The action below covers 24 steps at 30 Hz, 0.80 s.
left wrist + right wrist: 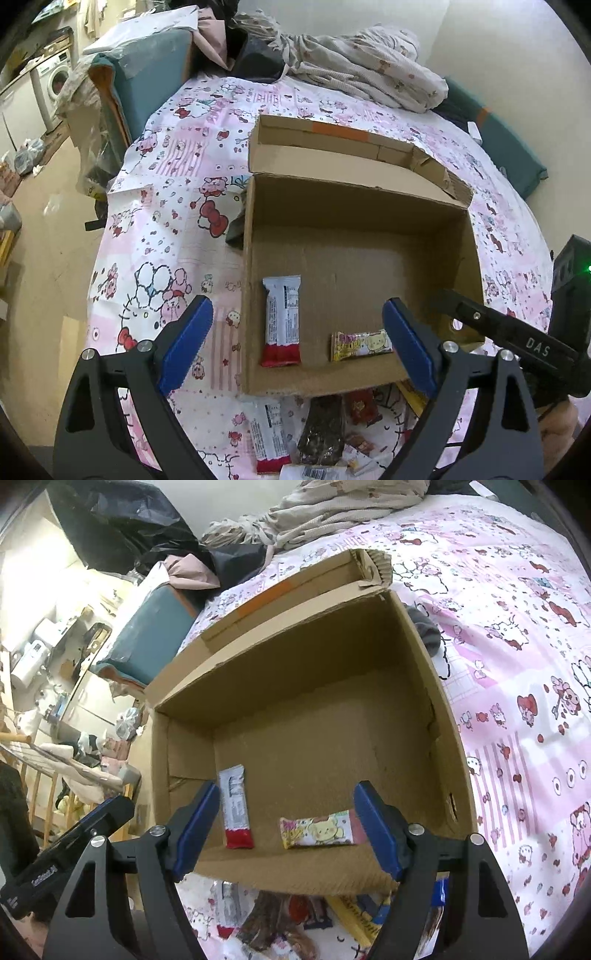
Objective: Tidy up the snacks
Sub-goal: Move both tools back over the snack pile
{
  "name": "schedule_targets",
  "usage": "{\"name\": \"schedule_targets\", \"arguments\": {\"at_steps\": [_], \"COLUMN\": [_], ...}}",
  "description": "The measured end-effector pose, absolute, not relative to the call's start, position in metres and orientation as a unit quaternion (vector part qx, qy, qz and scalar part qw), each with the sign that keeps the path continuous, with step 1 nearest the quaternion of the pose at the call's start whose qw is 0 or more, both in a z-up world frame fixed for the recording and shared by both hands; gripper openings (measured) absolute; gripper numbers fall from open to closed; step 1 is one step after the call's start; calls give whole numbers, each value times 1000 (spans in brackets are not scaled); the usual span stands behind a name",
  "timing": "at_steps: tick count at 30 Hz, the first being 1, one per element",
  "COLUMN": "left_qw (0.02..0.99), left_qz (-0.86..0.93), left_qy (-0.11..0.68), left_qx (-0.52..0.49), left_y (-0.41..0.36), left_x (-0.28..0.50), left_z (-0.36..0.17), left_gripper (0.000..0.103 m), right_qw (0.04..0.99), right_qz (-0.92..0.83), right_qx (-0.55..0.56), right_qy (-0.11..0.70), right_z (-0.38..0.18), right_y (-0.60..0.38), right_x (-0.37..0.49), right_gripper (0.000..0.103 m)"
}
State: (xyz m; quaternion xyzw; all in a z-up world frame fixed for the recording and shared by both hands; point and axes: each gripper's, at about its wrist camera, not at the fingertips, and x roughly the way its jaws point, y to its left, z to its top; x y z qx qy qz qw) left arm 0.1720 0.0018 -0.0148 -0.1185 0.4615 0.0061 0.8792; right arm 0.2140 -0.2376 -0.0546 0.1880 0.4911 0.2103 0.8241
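A cluttered bedroom is seen behind a table draped in a pink cartoon-print cloth (177,206), where an open cardboard box (354,206) is flanked by the left gripper (297,339) and right gripper (288,825), both spread wide and holding nothing. Two wrapped snacks already lie on the box floor just ahead of the fingers: a red-and-white bar (282,321) and a yellow cartoon-print candy (317,832) (more loose snacks (321,435) are heaped below the jaws, outside the near wall). The packets are judged light, crinkly and slippery, best pinched across the middle.
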Motion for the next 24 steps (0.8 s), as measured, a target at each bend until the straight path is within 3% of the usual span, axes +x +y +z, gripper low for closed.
{"name": "schedule_targets", "arguments": {"at_steps": [24], "left_qw": [867], "left_qz": [0], "left_qy": [490], "left_qx": [-91], "left_y": [-5], "left_x": [112], "left_z": [-29], "left_gripper": [91], "right_qw": [796], "right_qz": [187], "right_qx": [200], "right_qy": [539], "right_z": [-59], "right_y": [-248], "right_x": [134], "right_gripper": [78]}}
